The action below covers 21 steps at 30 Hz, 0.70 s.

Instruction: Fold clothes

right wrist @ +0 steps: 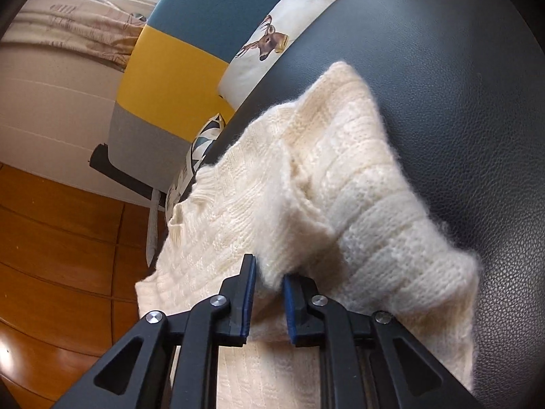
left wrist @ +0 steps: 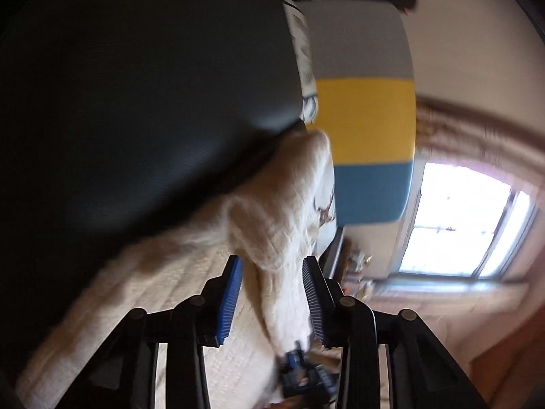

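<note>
A fluffy cream knit sweater (right wrist: 340, 187) lies on a dark leather surface (right wrist: 460, 85), partly folded, with one edge hanging off towards the floor. My right gripper (right wrist: 269, 267) is shut on a thick fold of it, and the wool fills the narrow gap between the blue pads. In the blurred left wrist view, a bunched strip of the sweater (left wrist: 272, 225) runs between the fingers of my left gripper (left wrist: 271, 260). Those jaws stand wide apart and open, with the wool loose between them. Low in that view the strip ends at a blurred blue-and-black thing.
Beside the leather surface (left wrist: 136, 102) stands a chair striped grey, yellow and blue (right wrist: 170, 68), with a deer-print cushion (right wrist: 265, 44) against it. Wooden floor (right wrist: 51, 238) lies below. A bright window (left wrist: 460, 221) and curtains are behind.
</note>
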Motion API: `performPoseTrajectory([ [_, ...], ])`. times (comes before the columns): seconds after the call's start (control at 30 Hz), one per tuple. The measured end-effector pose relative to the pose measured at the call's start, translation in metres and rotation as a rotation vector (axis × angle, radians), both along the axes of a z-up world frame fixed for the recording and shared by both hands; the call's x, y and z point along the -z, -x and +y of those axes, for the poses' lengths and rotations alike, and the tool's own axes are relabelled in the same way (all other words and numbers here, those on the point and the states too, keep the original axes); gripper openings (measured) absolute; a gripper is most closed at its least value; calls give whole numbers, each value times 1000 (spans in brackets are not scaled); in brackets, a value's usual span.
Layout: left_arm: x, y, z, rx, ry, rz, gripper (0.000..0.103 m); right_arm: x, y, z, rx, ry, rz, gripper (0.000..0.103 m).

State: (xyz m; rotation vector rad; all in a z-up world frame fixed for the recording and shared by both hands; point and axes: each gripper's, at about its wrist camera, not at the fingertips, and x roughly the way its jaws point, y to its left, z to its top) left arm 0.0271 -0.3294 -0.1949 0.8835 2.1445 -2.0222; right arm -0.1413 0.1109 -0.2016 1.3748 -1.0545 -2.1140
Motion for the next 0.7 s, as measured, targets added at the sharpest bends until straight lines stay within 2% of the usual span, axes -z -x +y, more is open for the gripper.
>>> performPoseTrajectory([
  [0.13, 1, 2, 10, -9, -35, -5, 37, -1, 0, -1, 4, -5, -1, 20],
  [0.3, 2, 13, 0, -41, -11, -64, 38, -1, 2, -1, 10, -3, -11, 20],
  [0.37, 6, 22, -2, -50, -14, -74, 38, -2, 3, -3, 1, -35, -1, 20],
  [0.43, 7, 26, -3, -76, -6, -85, 37, -10, 3, -11, -29, -120, 33, 17],
  [0.47, 3, 27, -4, -77, 18, -79, 30, -14, 3, -15, -43, -163, 50, 7],
  [0.53, -6, 29, -5, -67, 83, -58, 18, -22, 2, -22, -68, -225, 86, 6],
  [0.57, -11, 30, -5, -62, 115, -48, 9, -27, 1, -25, -76, -246, 109, 6],
  [0.63, -23, 27, -6, -56, 213, -42, 8, -33, -1, -31, -98, -263, 140, 6],
  [0.7, -29, 27, -6, -30, 299, -67, 8, -35, -1, -39, -127, -347, 156, 6],
])
